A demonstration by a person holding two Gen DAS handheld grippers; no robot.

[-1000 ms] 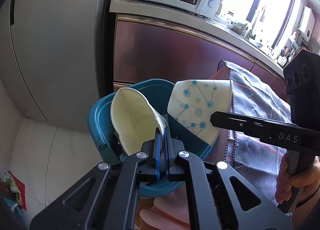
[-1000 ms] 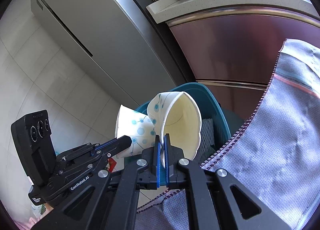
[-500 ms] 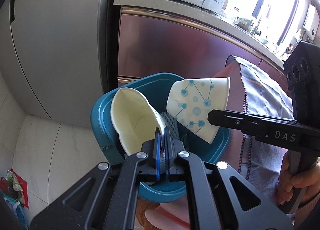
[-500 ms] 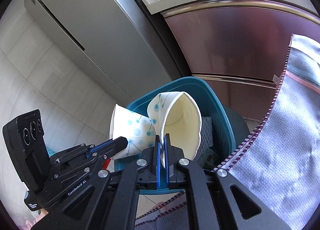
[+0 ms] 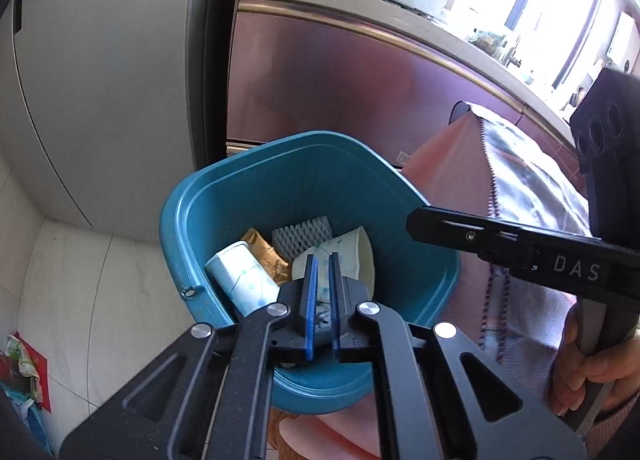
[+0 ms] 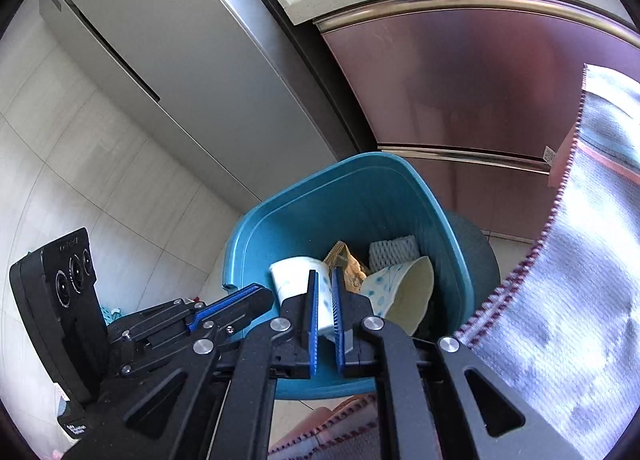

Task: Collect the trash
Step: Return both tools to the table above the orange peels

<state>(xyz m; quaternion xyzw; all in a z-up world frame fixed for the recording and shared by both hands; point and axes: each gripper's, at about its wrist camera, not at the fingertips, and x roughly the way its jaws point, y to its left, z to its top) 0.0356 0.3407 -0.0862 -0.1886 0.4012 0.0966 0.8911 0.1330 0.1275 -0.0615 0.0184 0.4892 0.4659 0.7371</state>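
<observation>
Both paper cups [image 5: 240,280] have dropped from the grippers into the teal bin [image 5: 424,280]. Left gripper [image 5: 321,292] and right gripper [image 6: 325,312] jaws just opened, narrow, empty. Risk: fingers catching bin rim on withdrawal.

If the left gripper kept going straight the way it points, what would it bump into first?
Probably the paper cup lying in the blue bin, right beyond the left gripper; exact depth is unclear.
</observation>
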